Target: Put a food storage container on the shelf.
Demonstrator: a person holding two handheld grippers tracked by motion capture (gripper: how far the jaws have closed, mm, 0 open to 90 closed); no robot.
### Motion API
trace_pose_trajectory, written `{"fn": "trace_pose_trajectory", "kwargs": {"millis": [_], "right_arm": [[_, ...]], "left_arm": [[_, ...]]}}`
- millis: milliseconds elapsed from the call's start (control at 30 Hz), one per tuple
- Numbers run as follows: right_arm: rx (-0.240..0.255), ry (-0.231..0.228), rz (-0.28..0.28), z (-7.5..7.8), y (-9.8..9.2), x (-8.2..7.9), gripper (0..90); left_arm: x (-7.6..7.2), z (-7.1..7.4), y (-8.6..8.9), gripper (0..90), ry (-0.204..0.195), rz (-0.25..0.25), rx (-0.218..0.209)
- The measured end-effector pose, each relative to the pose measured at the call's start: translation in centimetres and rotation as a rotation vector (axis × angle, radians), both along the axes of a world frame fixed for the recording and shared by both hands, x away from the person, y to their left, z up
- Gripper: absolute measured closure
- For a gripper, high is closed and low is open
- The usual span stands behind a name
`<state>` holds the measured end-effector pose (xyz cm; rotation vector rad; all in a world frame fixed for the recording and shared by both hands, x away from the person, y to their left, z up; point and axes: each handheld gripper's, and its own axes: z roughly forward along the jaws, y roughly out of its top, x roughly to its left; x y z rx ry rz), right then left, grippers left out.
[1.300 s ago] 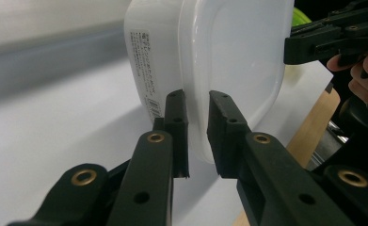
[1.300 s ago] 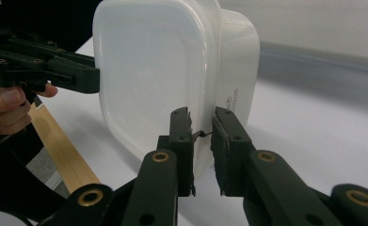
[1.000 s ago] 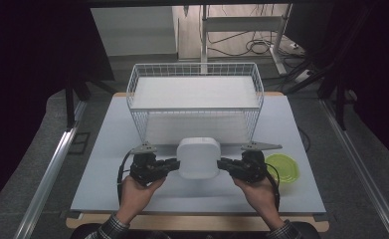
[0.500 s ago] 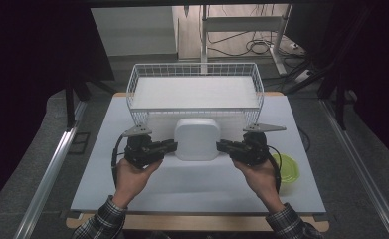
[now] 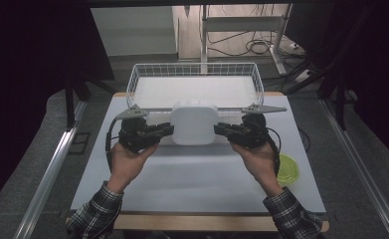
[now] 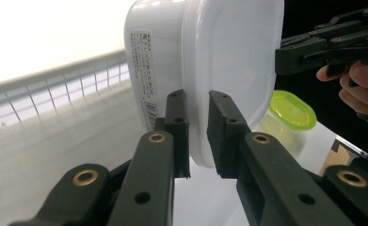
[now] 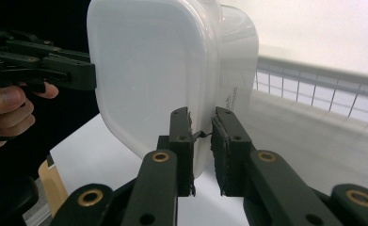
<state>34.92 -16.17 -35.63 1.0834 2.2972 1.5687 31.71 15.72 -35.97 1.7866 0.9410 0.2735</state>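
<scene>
The wire basket point(image 5: 194, 82) at the far side of the table is the landmark, and the white lidded container point(image 5: 194, 122) hangs just in front of its near wall, about level with the rim and clear of the table. To the container's left the left gripper point(image 5: 168, 130) has its jaws clamped on the lid's edge; the left gripper view shows the two black pads pinching the rim from both faces point(image 6: 198, 134). To its right the right gripper point(image 5: 219, 129) is clamped the same way on the opposite edge, seen close in the right gripper view point(image 7: 203, 141). Both hands sit equally near, one on each side, so the box is shared between them. It is nearly square with rounded corners, lid up, and the line between the two grips runs parallel to the basket's long near wall. The basket lies straight ahead of the container, away from the person, so the coming move is probably forward over that wall and then down inside. On the white tabletop point(image 5: 192, 174), near and to the right of the basket, sits a small tub with a green lid point(image 5: 287, 169). Dark room and cables lie beyond the basket
</scene>
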Motion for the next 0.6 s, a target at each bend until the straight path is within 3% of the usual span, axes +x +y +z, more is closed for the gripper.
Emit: {"fn": "trace_pose_trajectory", "kwargs": {"millis": [333, 600], "right_arm": [[-0.005, -0.046, -0.006, 2.3, 0.5, 1.4, 78.7], [-0.014, -0.056, -0.012, 4.4, 1.1, 3.3, 78.5]], "left_arm": [[1.3, 2.4, 0.2, 79.3, -0.042, 0.018, 0.017], [3.0, 3.8, 0.6, 79.2, -0.044, 0.028, 0.006]]}}
